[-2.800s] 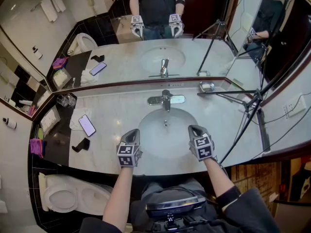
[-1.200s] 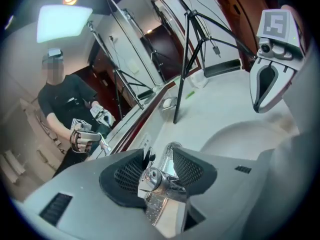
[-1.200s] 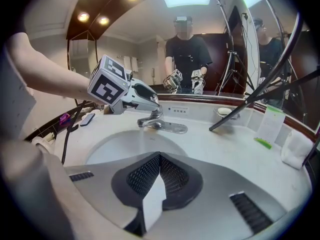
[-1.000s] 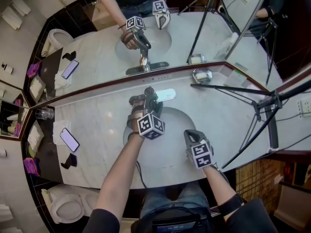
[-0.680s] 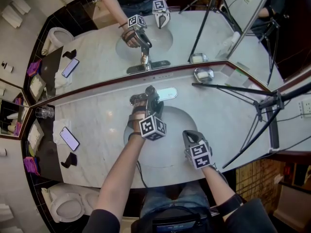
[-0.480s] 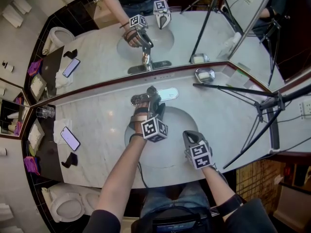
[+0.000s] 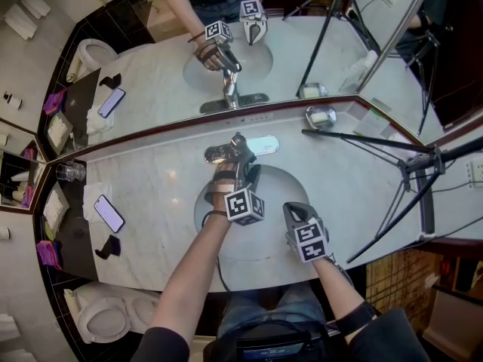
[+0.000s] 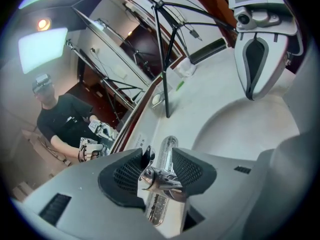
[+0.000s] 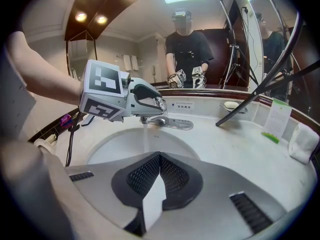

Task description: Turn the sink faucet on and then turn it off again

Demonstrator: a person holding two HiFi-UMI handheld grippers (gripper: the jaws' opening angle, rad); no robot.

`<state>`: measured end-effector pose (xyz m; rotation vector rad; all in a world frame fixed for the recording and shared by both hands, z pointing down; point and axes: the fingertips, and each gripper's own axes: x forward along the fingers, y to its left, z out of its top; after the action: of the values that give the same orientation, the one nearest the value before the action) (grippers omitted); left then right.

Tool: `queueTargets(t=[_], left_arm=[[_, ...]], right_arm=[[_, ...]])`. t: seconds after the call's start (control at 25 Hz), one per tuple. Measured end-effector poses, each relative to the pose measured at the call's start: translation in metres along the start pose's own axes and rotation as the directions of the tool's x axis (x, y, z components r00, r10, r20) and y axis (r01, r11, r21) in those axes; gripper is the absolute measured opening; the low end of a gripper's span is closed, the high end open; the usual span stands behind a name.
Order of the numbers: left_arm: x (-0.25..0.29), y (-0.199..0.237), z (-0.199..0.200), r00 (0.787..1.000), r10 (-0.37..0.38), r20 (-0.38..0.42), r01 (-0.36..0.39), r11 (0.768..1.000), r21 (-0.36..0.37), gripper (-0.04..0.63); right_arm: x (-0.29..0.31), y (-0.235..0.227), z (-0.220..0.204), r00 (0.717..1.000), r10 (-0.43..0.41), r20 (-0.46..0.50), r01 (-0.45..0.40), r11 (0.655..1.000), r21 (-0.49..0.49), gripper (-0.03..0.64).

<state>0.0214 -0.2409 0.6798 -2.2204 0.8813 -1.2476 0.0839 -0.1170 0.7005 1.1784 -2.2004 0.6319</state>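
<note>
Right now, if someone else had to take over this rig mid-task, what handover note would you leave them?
Left hand-held gripper: closed on the faucet handle at the back of the basin.
Right hand-held gripper: shut, empty, held over the basin's near side.
Done: turned on; a water stream runs from the spout into the basin.
Left: move the handle back to shut the water off, then release it.

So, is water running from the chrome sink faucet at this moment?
Yes, the right gripper view shows a pale stream of water falling from the chrome faucet into the white basin.
</note>
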Motion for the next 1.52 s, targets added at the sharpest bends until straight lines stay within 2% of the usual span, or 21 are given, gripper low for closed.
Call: queueTargets(t=[0.12, 0.4, 0.64, 0.88, 1.16, 1.2, 1.28, 1.36, 1.44, 1.52], left_arm=[[0.002, -0.012, -0.002, 1.0, 0.001, -0.008, 0.0, 1.0, 0.011, 0.166], [0.003, -0.009, -0.002, 1.0, 0.01, -0.015, -0.01, 1.0, 0.009, 0.154], [0.0, -0.009, 0.0, 0.999, -0.017, -0.031, 0.016, 0.999, -0.029, 0.156], [-0.031, -0.01, 0.005, 1.0, -0.013, -0.025, 0.011, 0.997, -0.079, 0.155], [-0.096, 0.004, 0.002, 0.999, 0.038, -0.009, -0.039, 0.977, -0.208, 0.028], [-0.107, 0.006, 0.001, 0.999, 0.043, -0.004, -0.043, 0.971, -0.237, 0.005], [-0.129, 0.008, -0.002, 0.999, 0.045, 0.01, -0.04, 0.95, -0.311, 0.003], [-0.149, 0.009, -0.005, 0.999, 0.045, 0.029, -0.03, 0.917, -0.397, 0.003], [-0.167, 0.008, -0.012, 0.998, 0.043, 0.052, -0.012, 0.871, -0.492, 0.003], [-0.183, 0.006, -0.022, 0.996, 0.039, 0.085, 0.02, 0.802, -0.597, 0.003]], right_arm=[[0.002, -0.002, 0.0, 1.0, -0.003, -0.001, 0.003, 1.0, 0.0, 0.017], [0.002, -0.005, -0.003, 1.0, -0.005, -0.002, 0.005, 1.0, 0.003, 0.017], [-0.007, -0.005, 0.002, 1.0, -0.007, 0.01, 0.007, 1.0, 0.001, 0.017], [-0.023, -0.006, 0.011, 0.999, -0.022, 0.031, 0.023, 1.0, -0.016, 0.017], [-0.041, 0.011, 0.024, 0.998, -0.021, 0.054, 0.024, 0.998, -0.05, 0.017], [-0.044, 0.015, 0.026, 0.998, -0.021, 0.057, 0.024, 0.998, -0.056, 0.017], [-0.05, 0.021, 0.031, 0.998, -0.022, 0.065, 0.026, 0.997, -0.067, 0.017], [-0.056, 0.025, 0.036, 0.997, -0.023, 0.074, 0.029, 0.997, -0.078, 0.017], [-0.061, 0.029, 0.043, 0.996, -0.025, 0.086, 0.033, 0.995, -0.09, 0.017], [-0.066, 0.033, 0.051, 0.995, -0.026, 0.098, 0.036, 0.994, -0.103, 0.017]])
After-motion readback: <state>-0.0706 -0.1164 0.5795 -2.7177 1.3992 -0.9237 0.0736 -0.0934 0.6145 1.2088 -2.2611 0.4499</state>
